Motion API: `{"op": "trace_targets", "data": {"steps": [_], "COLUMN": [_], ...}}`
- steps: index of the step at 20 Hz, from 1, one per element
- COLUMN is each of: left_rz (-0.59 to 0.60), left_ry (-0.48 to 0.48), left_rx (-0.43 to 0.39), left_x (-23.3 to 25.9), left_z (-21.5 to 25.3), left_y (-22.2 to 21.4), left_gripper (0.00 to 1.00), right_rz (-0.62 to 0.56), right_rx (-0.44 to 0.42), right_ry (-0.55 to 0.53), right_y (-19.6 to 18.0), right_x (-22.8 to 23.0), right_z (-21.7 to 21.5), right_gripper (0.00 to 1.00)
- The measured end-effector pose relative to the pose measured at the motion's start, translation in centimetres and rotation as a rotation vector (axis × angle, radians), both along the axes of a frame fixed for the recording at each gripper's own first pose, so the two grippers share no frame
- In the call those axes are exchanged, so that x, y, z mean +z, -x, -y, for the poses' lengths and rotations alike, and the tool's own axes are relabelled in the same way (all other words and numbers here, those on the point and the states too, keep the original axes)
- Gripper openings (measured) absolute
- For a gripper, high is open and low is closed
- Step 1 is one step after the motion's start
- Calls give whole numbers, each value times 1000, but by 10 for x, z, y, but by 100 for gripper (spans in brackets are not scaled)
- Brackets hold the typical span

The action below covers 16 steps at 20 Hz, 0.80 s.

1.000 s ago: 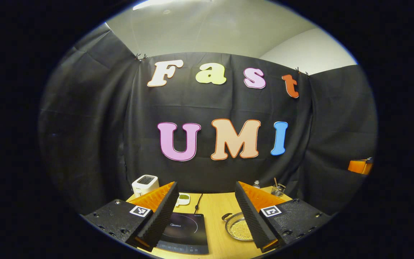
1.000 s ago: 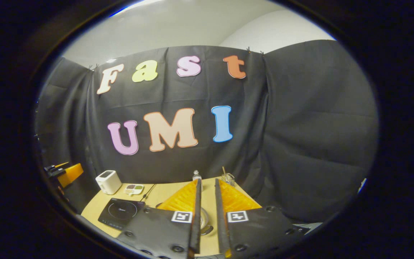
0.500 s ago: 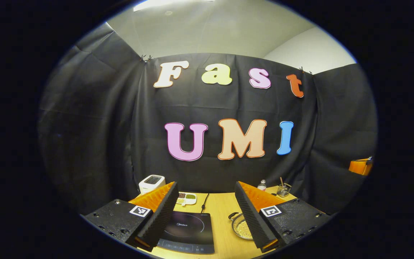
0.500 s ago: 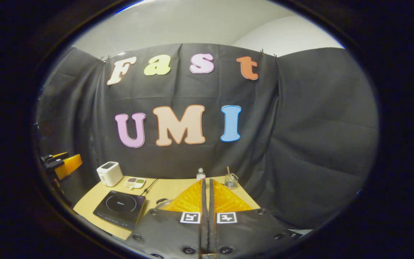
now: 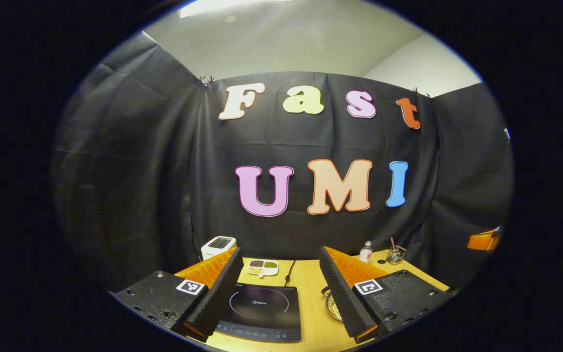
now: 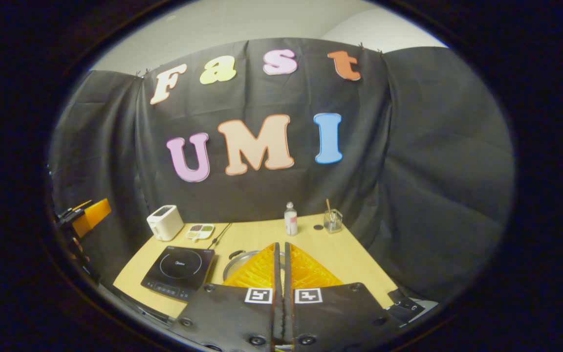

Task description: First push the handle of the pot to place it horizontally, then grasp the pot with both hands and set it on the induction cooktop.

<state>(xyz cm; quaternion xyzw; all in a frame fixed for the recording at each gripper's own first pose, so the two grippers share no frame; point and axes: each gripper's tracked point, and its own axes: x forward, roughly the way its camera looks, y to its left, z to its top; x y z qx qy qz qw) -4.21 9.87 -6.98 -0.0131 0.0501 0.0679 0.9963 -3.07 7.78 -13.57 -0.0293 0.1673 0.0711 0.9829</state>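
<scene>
Now right gripper point(image 6: 281, 254) fully closed, lifted higher

A glossy black glass induction cooktop point(image 6: 179, 271) sits on a smooth, matt wood-look table point(image 6: 350, 256), beside a shiny metal pot point(image 6: 239, 260). A white, smooth plastic toaster point(image 6: 164, 222), a clear plastic bottle point(image 6: 290, 219) and a clear glass cup point(image 6: 333, 221) stand before matt, creased black cloth point(image 6: 433, 161).
</scene>
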Motion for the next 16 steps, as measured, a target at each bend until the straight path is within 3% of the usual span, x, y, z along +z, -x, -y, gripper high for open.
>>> {"op": "trace_targets", "data": {"steps": [7,16], "left_rz": [-23,-83], "left_ry": [-10,-43], "left_rx": [8,7], "left_x": [-13,-36], "left_z": [-14,-40], "left_y": [11,20], "left_gripper": [95,92], "right_rz": [-271,-560], "right_rx": [-2,-59], "right_ry": [-22,-88], "right_y": [26,51], "right_x": [-92,-181], "right_z": [-9,-29], "right_gripper": [3,3]}}
